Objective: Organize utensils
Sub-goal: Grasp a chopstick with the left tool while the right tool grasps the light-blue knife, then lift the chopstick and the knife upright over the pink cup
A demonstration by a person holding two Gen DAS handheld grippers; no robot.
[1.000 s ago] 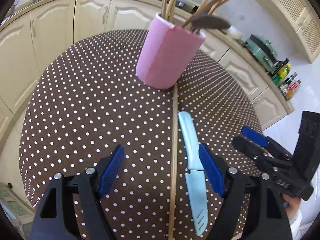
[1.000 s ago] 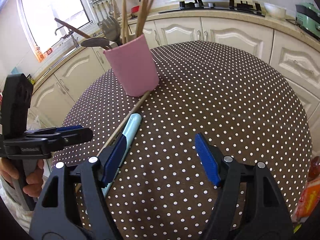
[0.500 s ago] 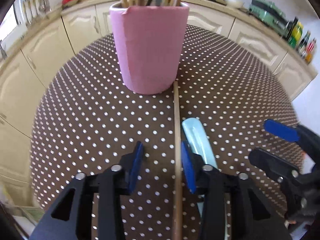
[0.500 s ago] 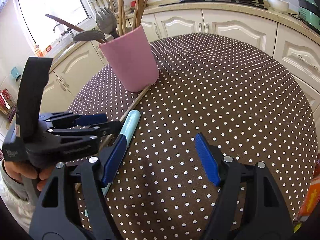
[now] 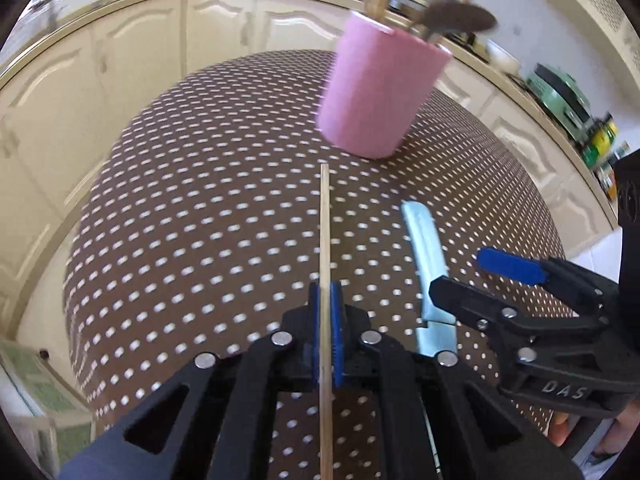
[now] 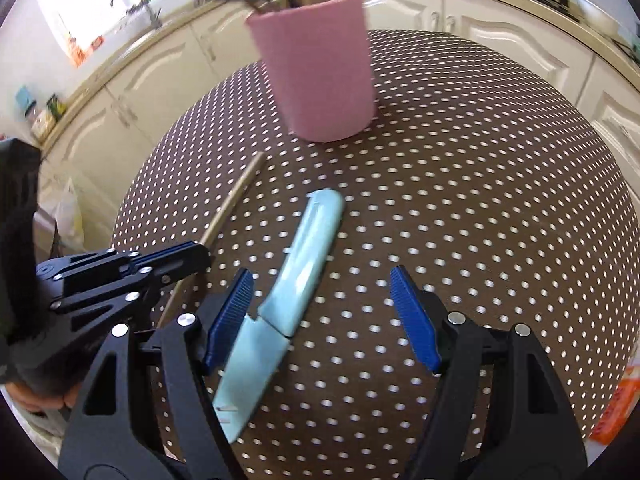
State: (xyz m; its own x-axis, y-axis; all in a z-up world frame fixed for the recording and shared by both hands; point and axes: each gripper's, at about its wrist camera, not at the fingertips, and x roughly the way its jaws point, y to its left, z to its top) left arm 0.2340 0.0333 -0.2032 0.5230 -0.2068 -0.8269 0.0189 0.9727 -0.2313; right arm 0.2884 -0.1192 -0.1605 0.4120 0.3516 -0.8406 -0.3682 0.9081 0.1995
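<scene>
My left gripper (image 5: 326, 300) is shut on a thin wooden chopstick (image 5: 324, 232) that points toward the pink utensil holder (image 5: 380, 88); the chopstick's far end is apart from the holder. The holder (image 6: 320, 68) holds several wooden and dark utensils. A light blue knife (image 5: 428, 256) lies on the table to the right of the chopstick. My right gripper (image 6: 320, 312) is open low over the knife (image 6: 288, 280), whose handle lies next to the left finger. The left gripper (image 6: 192, 256) with the chopstick (image 6: 236, 196) also shows in the right wrist view.
The round table (image 5: 200, 200) has a brown cloth with white dots. Cream kitchen cabinets (image 5: 120, 60) and a counter run behind it. Bottles and a green appliance (image 5: 560, 96) stand on the counter at right. An orange packet (image 6: 616, 412) lies at the table's right edge.
My left gripper has closed on the chopstick and drawn it back from the holder. My right gripper has moved left over the knife and stayed open.
</scene>
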